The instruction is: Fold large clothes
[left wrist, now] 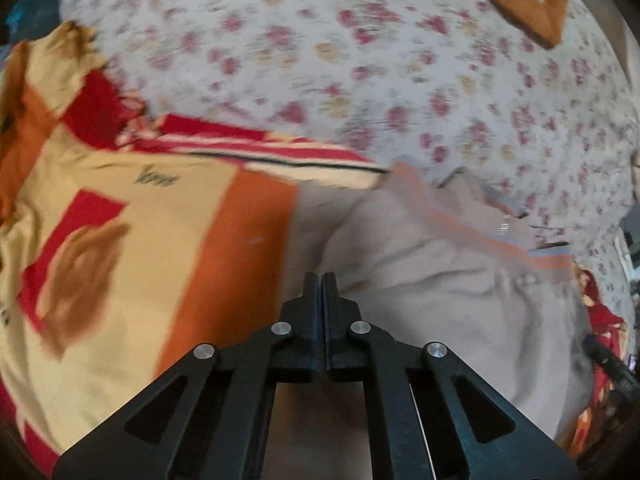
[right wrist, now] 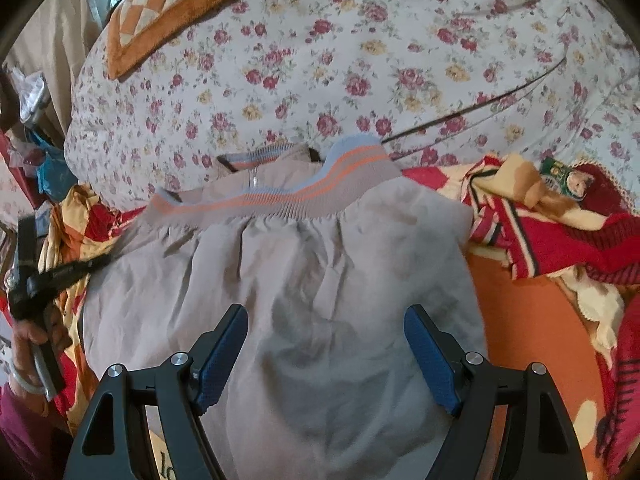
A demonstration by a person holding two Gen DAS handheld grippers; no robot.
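Observation:
A large beige jacket (right wrist: 320, 280) with an orange and blue striped knit band (right wrist: 304, 192) lies folded on a blanket on the bed. It also shows in the left wrist view (left wrist: 440, 280), blurred. My right gripper (right wrist: 326, 344) is open, with blue pads, just above the jacket's middle, holding nothing. My left gripper (left wrist: 322, 280) has its jaws together over the jacket's left edge; no cloth shows between them. The left gripper also shows at the left edge of the right wrist view (right wrist: 36, 276), held in a hand.
The jacket rests on an orange, yellow and red blanket (left wrist: 120, 240), bunched up at the right (right wrist: 560, 220). A floral bedsheet (right wrist: 360, 60) covers the bed beyond. An orange checked pillow (right wrist: 172, 4) lies at the back. Clutter sits left of the bed (right wrist: 36, 128).

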